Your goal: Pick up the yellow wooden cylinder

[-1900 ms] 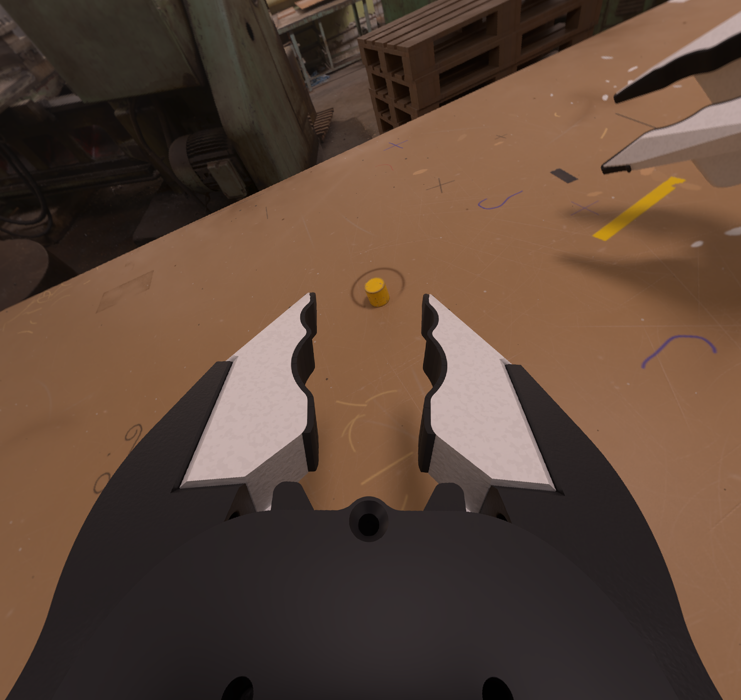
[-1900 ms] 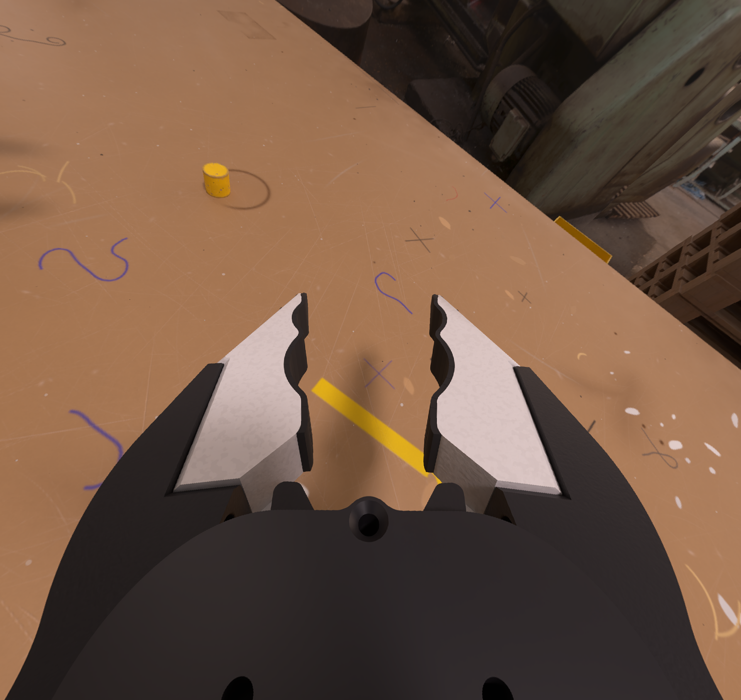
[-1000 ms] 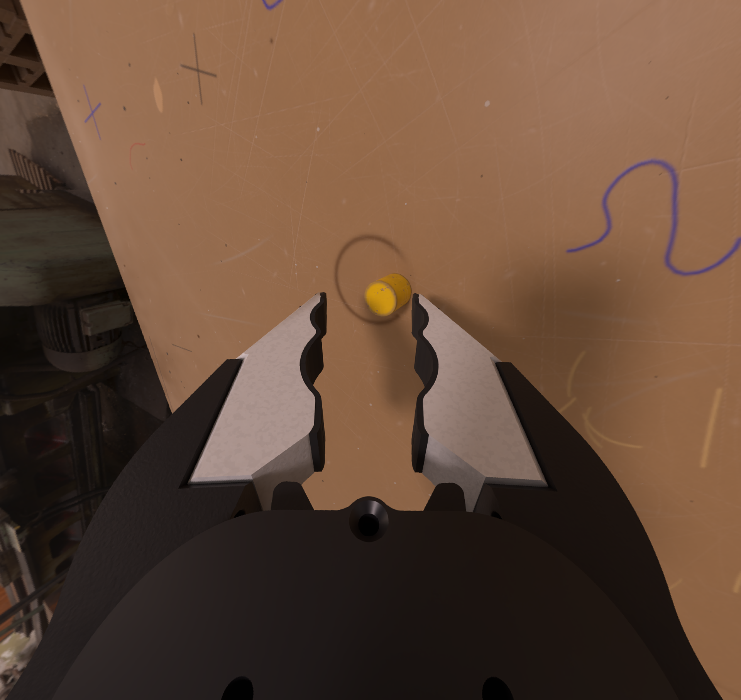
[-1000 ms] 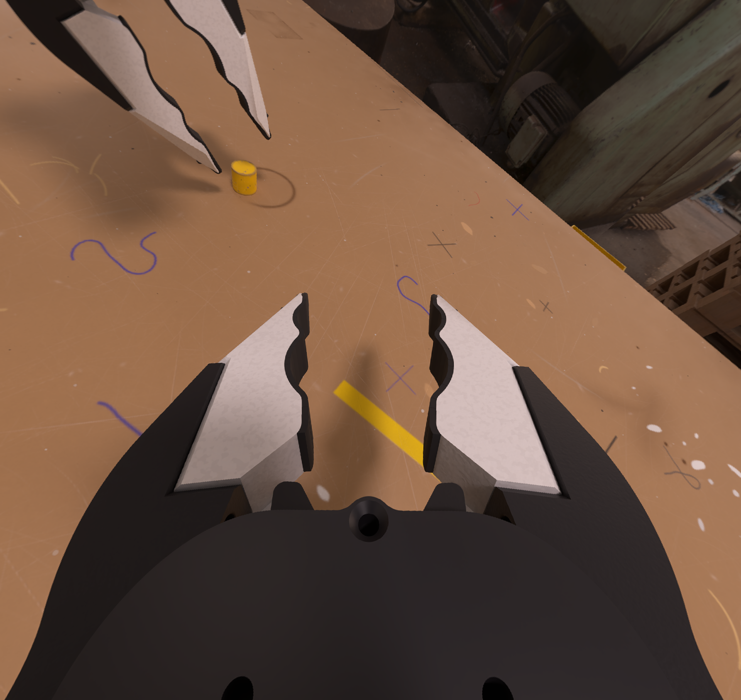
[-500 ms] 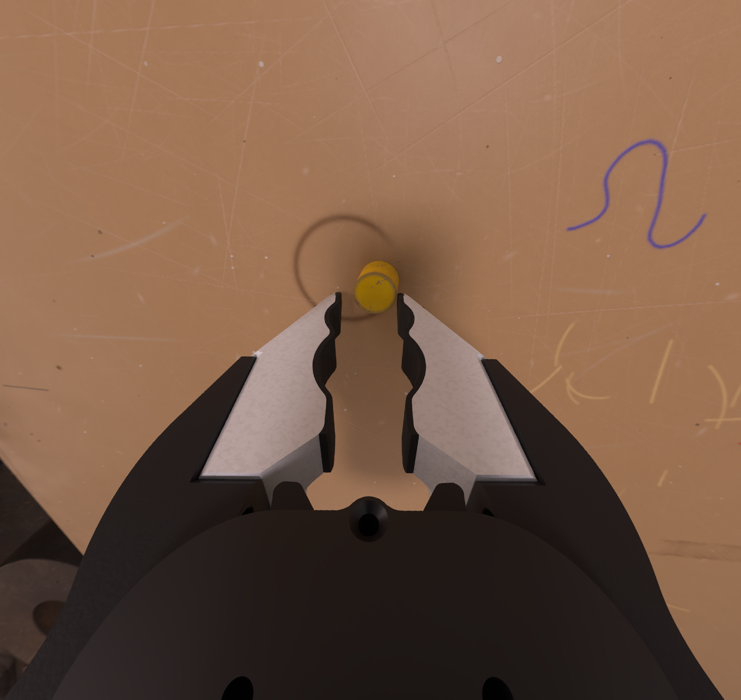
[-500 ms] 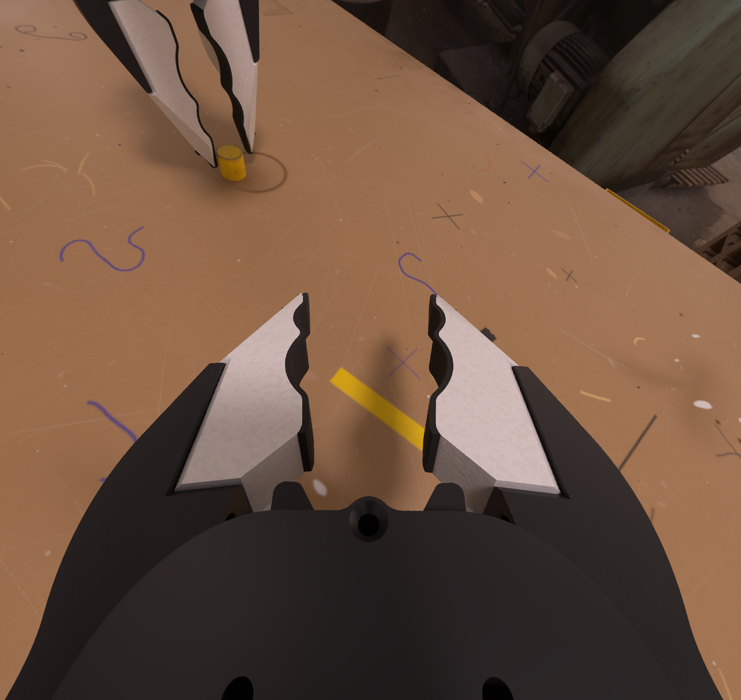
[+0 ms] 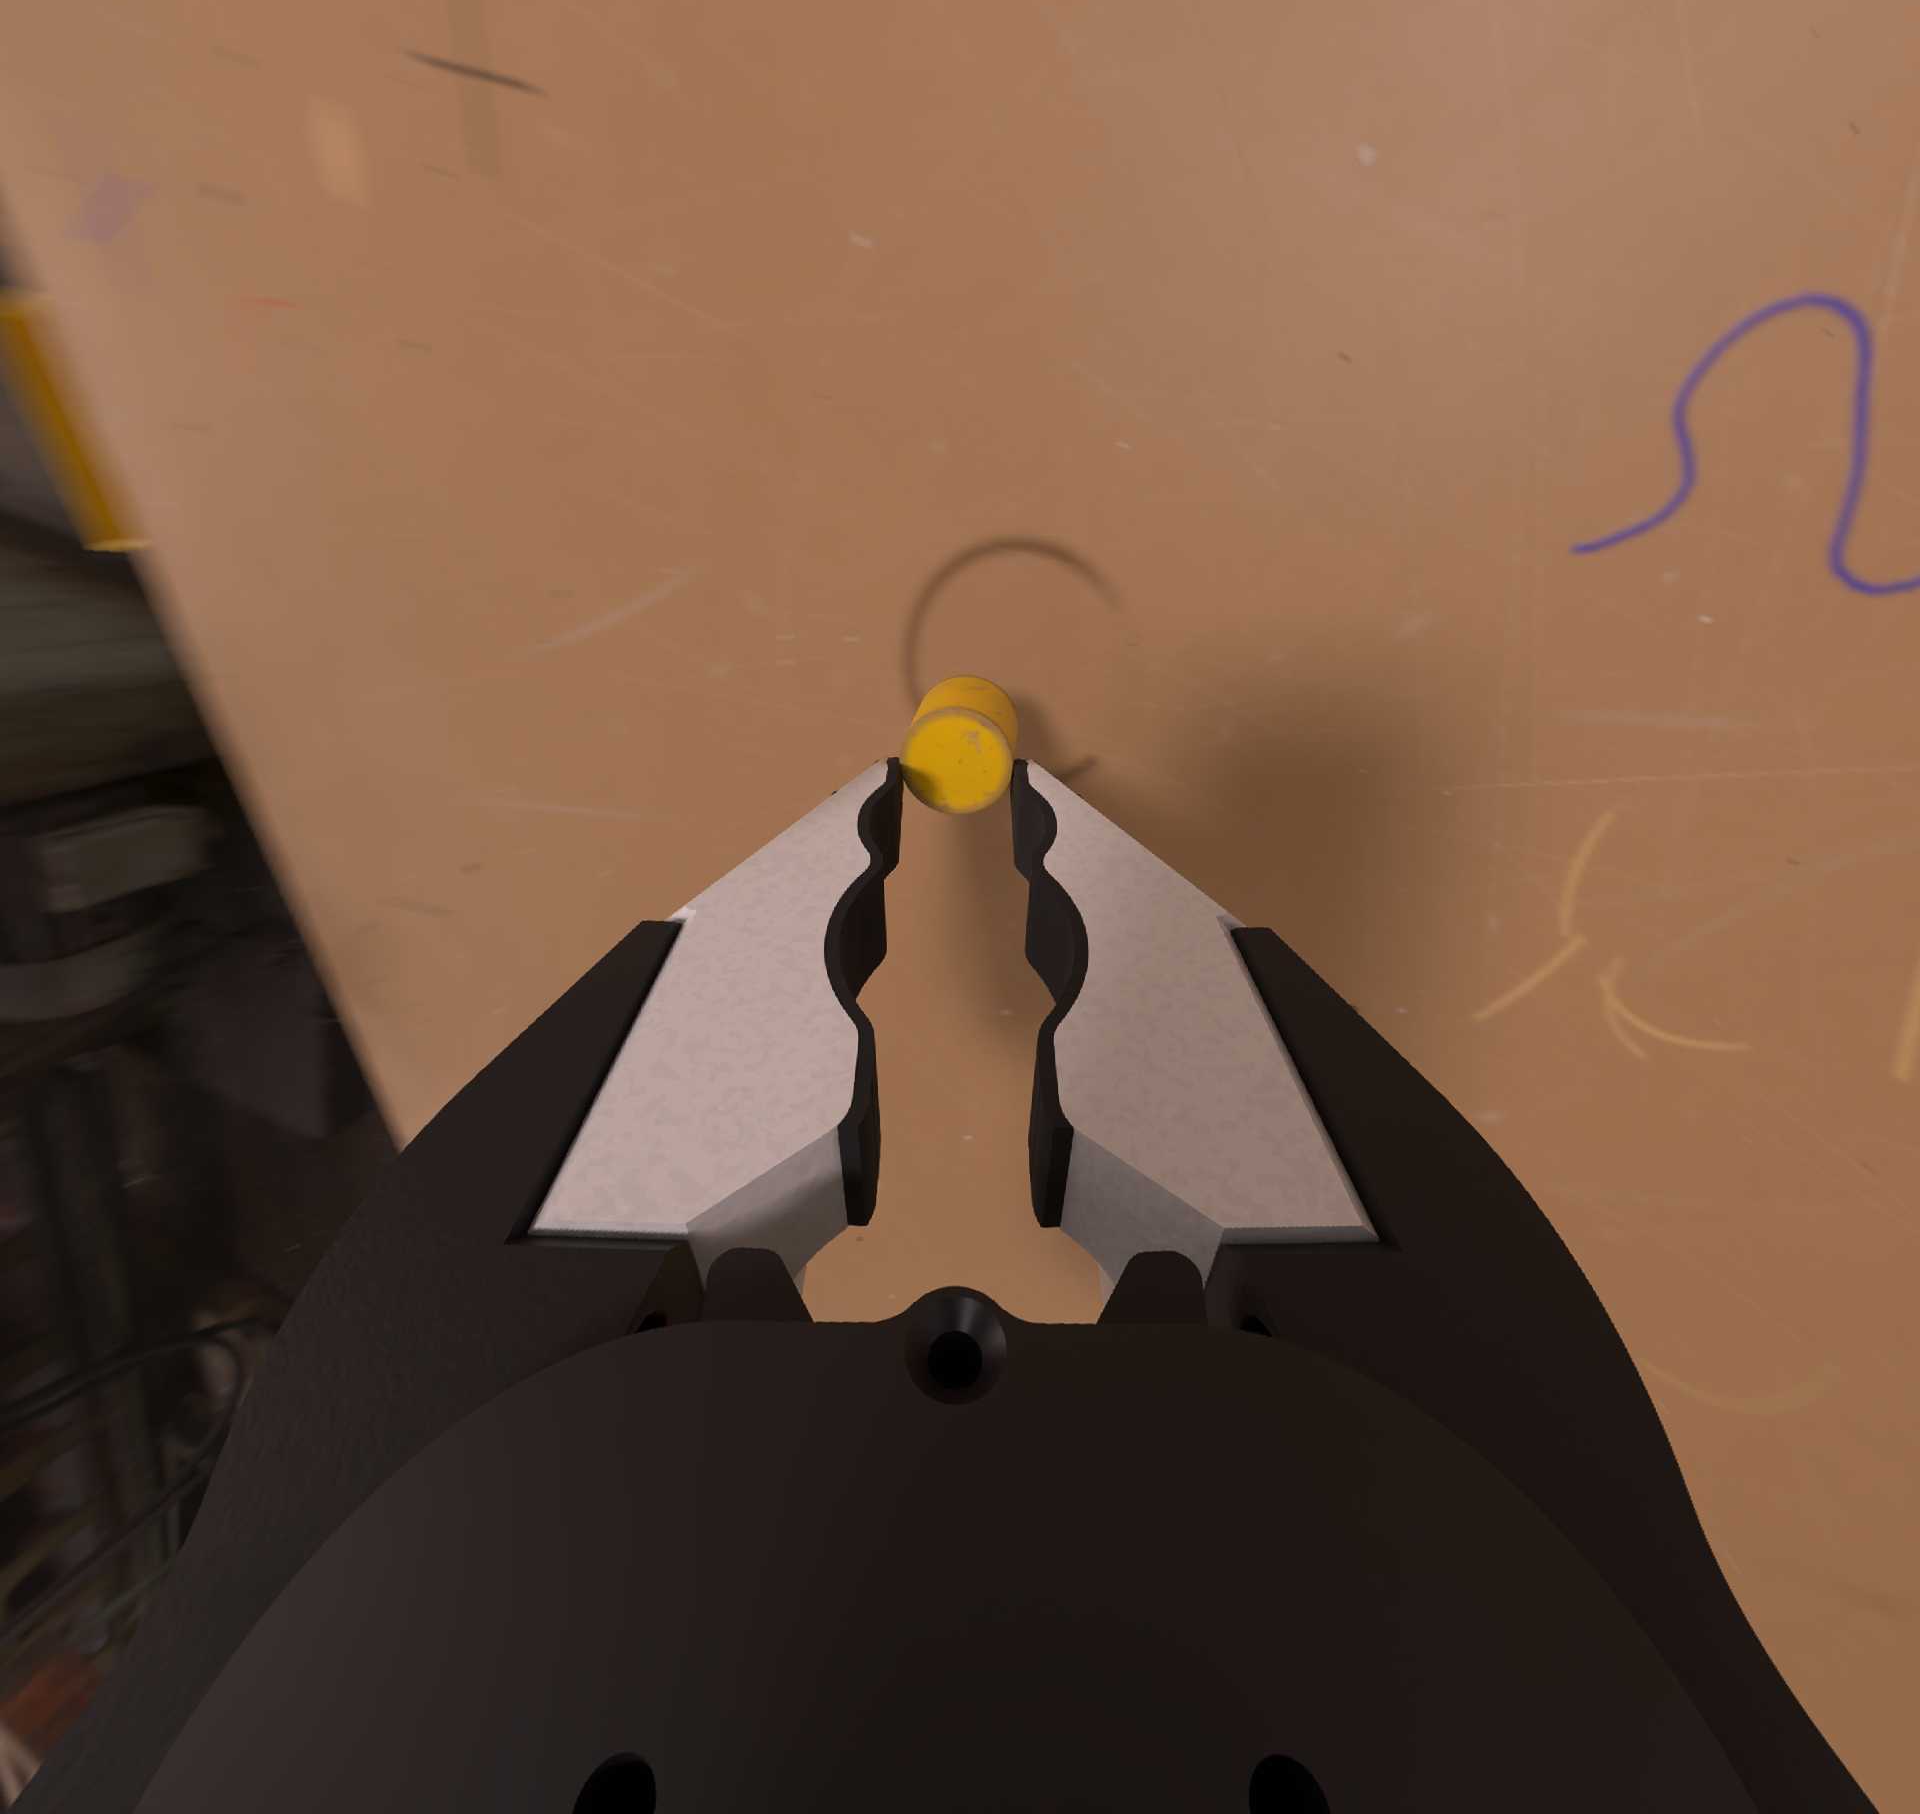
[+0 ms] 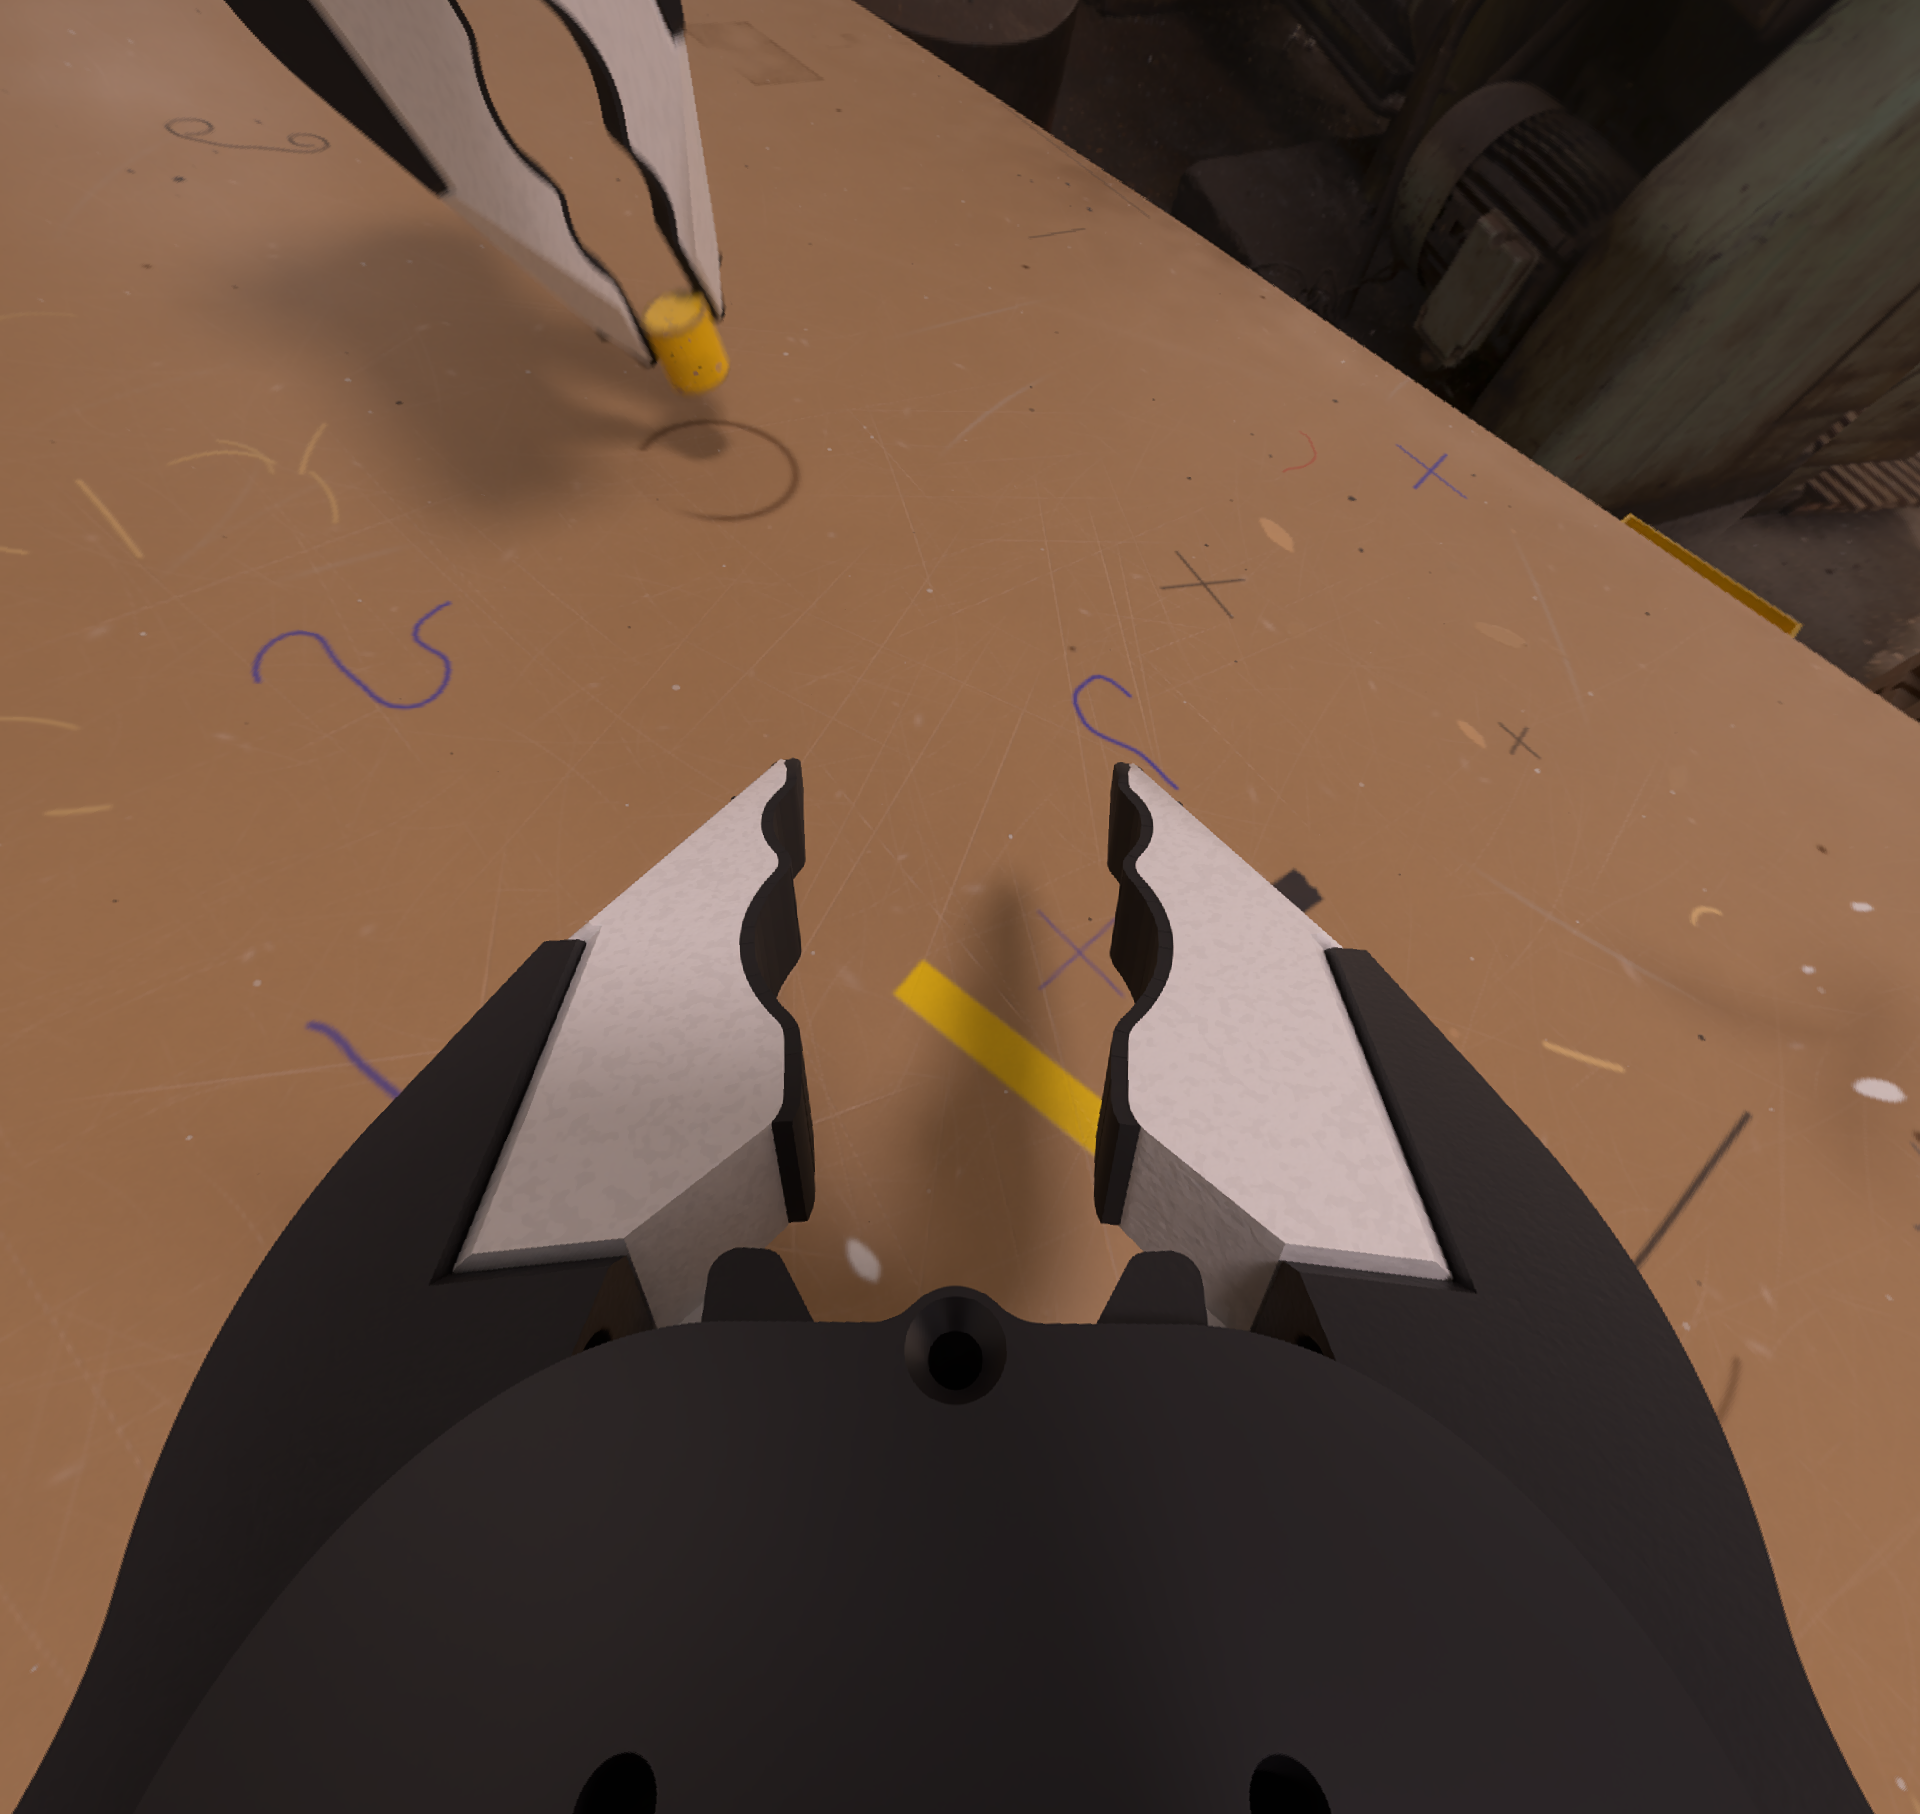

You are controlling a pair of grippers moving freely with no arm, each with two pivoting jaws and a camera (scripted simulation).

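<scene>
The yellow wooden cylinder (image 7: 957, 758) is pinched between the tips of my left gripper (image 7: 956, 777), which is shut on it. In the right wrist view the cylinder (image 8: 688, 346) hangs tilted a little above the brown table (image 8: 935, 538), with its shadow on a drawn dark circle (image 8: 722, 471) below. The left gripper (image 8: 681, 330) reaches down from the upper left there. My right gripper (image 8: 956, 777) is open and empty, hovering over a yellow tape strip (image 8: 997, 1047) well to the right of the cylinder.
The table edge (image 8: 1351, 330) runs diagonally at the upper right, with dark machinery (image 8: 1558, 164) beyond it. In the left wrist view the table edge (image 7: 208, 725) drops off at the left. Pen squiggles (image 7: 1766, 445) and crosses mark the tabletop.
My left gripper closed on the cylinder and lifted it off the table, away from the drawn circle. The right gripper stayed open and barely moved.
</scene>
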